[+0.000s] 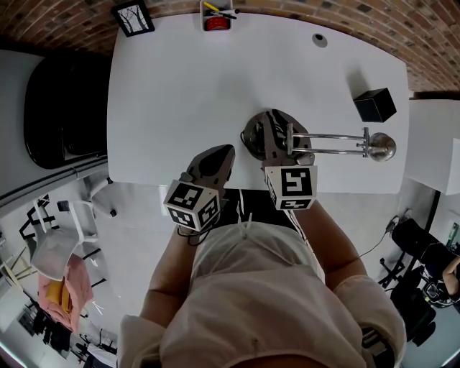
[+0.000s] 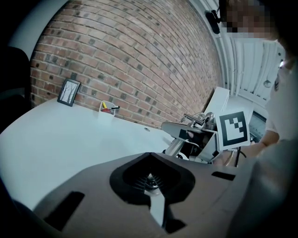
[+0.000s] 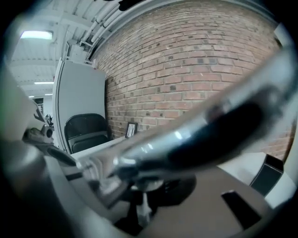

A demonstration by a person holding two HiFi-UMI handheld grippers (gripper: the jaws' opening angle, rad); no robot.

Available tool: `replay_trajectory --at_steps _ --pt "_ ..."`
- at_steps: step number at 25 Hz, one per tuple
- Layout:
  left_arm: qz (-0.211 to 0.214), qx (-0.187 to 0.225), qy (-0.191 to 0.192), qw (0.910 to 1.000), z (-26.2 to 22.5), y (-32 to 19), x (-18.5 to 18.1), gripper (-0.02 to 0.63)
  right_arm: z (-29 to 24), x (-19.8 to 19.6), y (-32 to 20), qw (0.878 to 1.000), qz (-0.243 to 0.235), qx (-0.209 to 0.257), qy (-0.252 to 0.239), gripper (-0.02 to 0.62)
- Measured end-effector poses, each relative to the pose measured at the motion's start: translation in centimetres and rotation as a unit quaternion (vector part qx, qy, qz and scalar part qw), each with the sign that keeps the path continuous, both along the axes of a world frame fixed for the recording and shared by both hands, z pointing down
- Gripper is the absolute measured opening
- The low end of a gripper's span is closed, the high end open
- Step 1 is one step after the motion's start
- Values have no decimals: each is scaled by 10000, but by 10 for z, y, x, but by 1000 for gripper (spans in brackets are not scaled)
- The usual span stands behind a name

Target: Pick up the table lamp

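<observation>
The table lamp (image 1: 253,135) stands on the white table (image 1: 172,93) near its front edge. It has a round dark base, and its chrome arm (image 1: 330,136) reaches right to a small shiny head (image 1: 381,146). My right gripper (image 1: 277,135) is over the base, shut on the lamp's stem. In the right gripper view the chrome arm (image 3: 186,139) crosses close in front of the jaws (image 3: 142,204). To the left of the lamp, my left gripper (image 1: 218,157) is shut and holds nothing. From the left gripper (image 2: 152,183) view the lamp (image 2: 184,130) shows to the right.
A black box (image 1: 374,105) sits at the table's right side. A picture frame (image 1: 134,18) and a pen holder (image 1: 215,16) stand at the far edge by the brick wall. A black chair (image 1: 61,108) is left of the table.
</observation>
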State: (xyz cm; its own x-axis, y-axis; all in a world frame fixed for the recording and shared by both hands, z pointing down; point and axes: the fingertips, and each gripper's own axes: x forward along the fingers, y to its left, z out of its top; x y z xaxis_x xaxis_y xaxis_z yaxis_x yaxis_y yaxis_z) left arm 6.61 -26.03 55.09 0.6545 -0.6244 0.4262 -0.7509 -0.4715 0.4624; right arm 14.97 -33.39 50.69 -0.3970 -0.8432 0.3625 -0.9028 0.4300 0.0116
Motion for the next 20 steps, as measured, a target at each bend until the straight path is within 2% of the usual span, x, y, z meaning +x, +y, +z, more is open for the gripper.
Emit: replay_trajectory --at_steps 6,11,14,17,18,20 --pt "-218 -244 -23 9995 26 2 -5 18 -6 -6 0 9993 -146 127 317 33" --pt "-259 -932 104 9953 75 11 -2 20 -5 -9 1 9987 -251 23 433 31" --pt "-147 -1324 447 9901 92 16 12 20 -6 -7 1 9984 -298 -16 471 29" --pt "-231 -1790 1174 9766 102 14 24 22 -6 -6 1 9984 -343 -52 446 28" --pt "-311 -1950 1378 9706 105 12 27 39 -6 -5 0 9985 -338 -70 424 28" --pt "-342 -2300 1617 9591 114 11 36 217 -7 -3 -2 9988 -297 -108 368 28"
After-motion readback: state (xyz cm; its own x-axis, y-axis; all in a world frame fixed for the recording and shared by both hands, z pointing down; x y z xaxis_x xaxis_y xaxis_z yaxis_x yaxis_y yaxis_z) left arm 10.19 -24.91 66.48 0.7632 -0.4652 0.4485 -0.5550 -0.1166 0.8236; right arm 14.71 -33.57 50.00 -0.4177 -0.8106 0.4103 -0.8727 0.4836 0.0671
